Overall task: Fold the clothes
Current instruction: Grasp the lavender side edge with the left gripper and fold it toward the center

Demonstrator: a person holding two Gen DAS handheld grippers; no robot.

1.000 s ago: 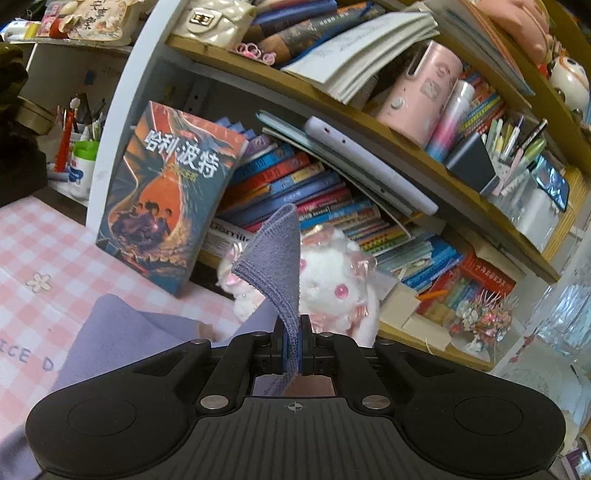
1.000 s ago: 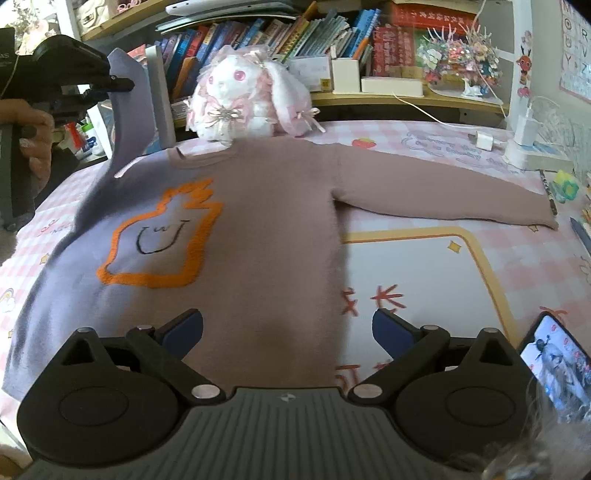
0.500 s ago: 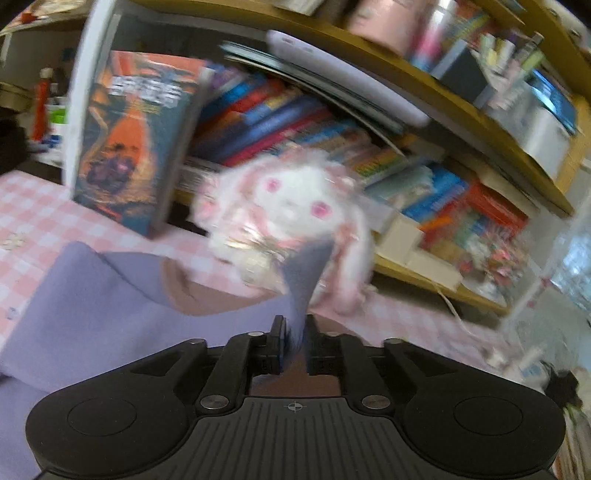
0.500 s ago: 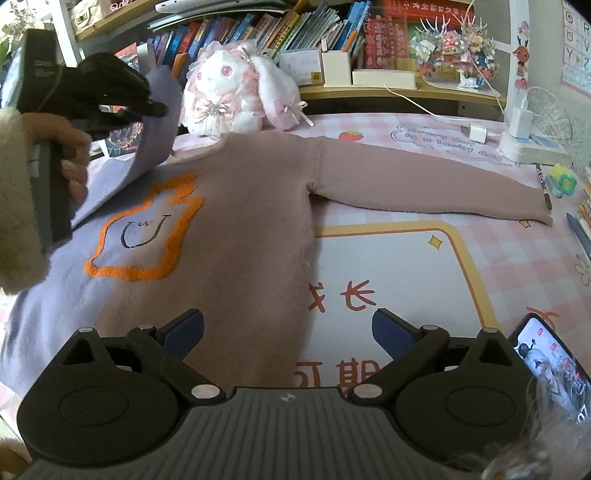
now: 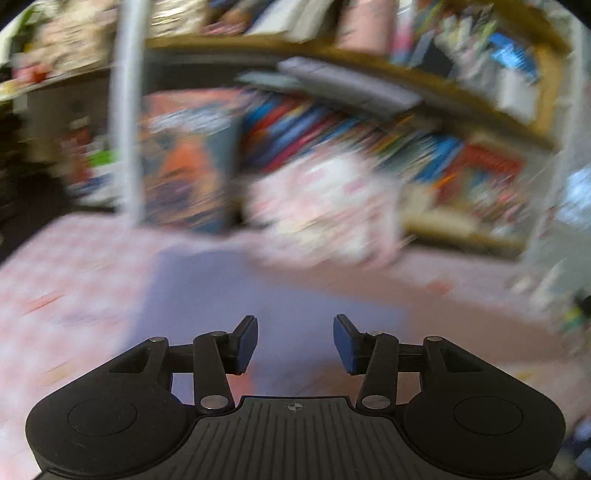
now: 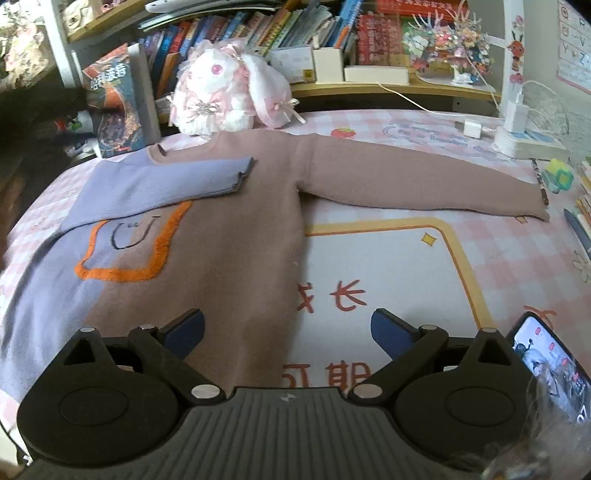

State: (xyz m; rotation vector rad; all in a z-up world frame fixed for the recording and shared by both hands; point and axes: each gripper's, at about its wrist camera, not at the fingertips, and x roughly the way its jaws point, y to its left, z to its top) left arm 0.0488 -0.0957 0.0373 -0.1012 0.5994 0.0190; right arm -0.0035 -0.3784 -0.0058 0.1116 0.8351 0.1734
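Note:
A brown and lilac sweater with an orange outline motif lies flat on the table. Its lilac sleeve is folded across the chest, cuff near the middle. The brown sleeve stretches out to the right. My right gripper hovers open over the sweater's lower hem, nothing between its fingers. In the blurred left wrist view my left gripper is opening with nothing between its pads, above the lilac cloth.
A white and pink plush rabbit sits behind the collar before a bookshelf. A book stands at the left. A phone lies at the lower right. A charger and power strip sit far right on the pink checked tablecloth.
The left gripper carried the lilac sleeve over the chest, lowered it and let go. It has left the right wrist view. The right gripper stayed where it was.

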